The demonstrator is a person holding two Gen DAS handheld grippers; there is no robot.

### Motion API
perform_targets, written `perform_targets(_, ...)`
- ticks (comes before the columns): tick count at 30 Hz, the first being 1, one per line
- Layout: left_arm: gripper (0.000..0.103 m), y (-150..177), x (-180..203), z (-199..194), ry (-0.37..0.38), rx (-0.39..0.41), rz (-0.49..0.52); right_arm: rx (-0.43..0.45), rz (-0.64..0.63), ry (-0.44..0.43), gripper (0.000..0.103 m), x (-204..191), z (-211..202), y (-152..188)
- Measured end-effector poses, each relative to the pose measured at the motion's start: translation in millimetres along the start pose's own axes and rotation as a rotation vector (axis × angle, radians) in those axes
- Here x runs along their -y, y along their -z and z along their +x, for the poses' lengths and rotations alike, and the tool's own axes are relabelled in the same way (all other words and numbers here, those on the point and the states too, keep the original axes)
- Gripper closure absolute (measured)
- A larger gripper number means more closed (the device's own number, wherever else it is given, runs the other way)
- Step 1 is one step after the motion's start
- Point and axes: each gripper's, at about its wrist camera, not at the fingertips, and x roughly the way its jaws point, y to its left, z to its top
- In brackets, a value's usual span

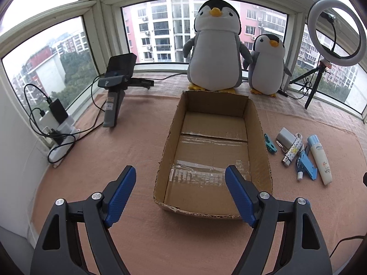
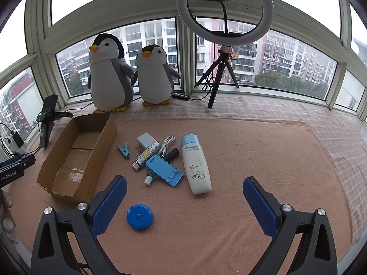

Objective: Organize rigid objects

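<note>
Fingers of the right gripper (image 2: 184,202) stand wide apart and hold nothing; the left gripper (image 1: 180,191) is likewise spread, hovering before the bare cardboard box (image 1: 263,137). Right of the box lies a cluster: sunscreen bottle (image 2: 196,163), blue phone stand (image 2: 164,169), teal clothespin (image 2: 123,149), white charger (image 2: 145,139). Nearest the box's front corner sits a blue tape measure (image 2: 139,216). It is probably light, stiff and smooth-sided, so pinch it across its round rim.

Quick count: one open brown cardboard box (image 2: 75,158), two grey-and-white plush penguins (image 2: 110,73), one white ring light on a tripod (image 2: 226,11), one round blue tape measure (image 2: 139,216), one white AQUA sunscreen bottle (image 2: 196,163).
</note>
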Motion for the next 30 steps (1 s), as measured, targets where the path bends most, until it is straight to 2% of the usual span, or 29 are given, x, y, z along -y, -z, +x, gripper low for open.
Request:
perform_targets(10,0.025,6,-21,54,-0.051,-0.107,-0.033,-0.034,0.025,0.026,0.005,17,18,3)
perform_targets(20,0.042,11,-22,89,-0.083,-0.171,-0.031,-0.072,0.048,0.036,0.011,38,43,6)
perform_targets(27,0.050,14,-17,103,-0.086,-0.195,-0.021,-0.119,0.063,0.021,0.013,49,68,2)
perform_targets(30,0.058,15,-16,107,-0.084,-0.204,-0.019,-0.133,0.059,0.020,0.013,50,80,-1)
